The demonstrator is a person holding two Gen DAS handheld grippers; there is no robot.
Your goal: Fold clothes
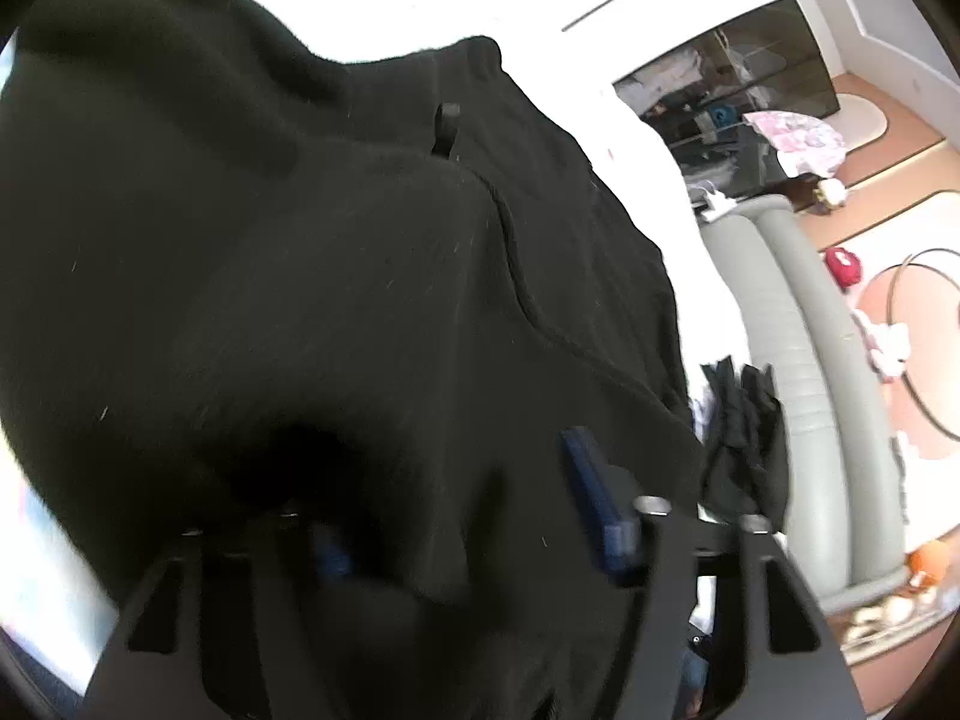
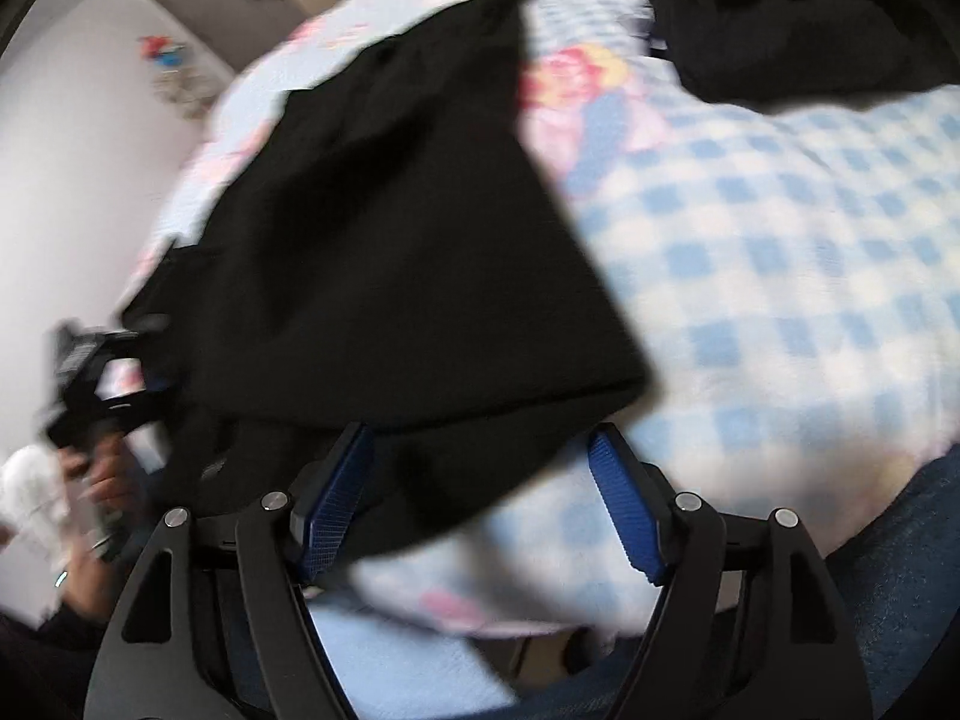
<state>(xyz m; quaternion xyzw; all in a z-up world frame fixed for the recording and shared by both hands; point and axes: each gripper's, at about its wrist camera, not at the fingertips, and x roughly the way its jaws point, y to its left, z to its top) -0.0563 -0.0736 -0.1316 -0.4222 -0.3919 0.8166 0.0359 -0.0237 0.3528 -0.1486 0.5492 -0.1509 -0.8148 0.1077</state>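
A black garment (image 1: 300,240) fills most of the left wrist view and drapes over my left gripper (image 1: 444,480). Its left finger is buried under the cloth; the right blue pad (image 1: 591,498) shows, with a thick fold bunched between the two. In the right wrist view the same garment (image 2: 390,240) lies spread on the bed, and my left gripper (image 2: 90,372), in a person's hand (image 2: 102,480), sits at its left edge. My right gripper (image 2: 480,438) stands open over the near corner. The cloth lies loose between its pads and touches the left pad (image 2: 339,498).
The bed has a blue-and-white checked cover (image 2: 780,240) with a cartoon print. A second dark garment (image 2: 780,12) lies at the far right of it. A small dark cloth (image 1: 744,438) hangs by the grey padded bed edge (image 1: 798,360). Beyond are a black glass cabinet (image 1: 732,102) and the floor.
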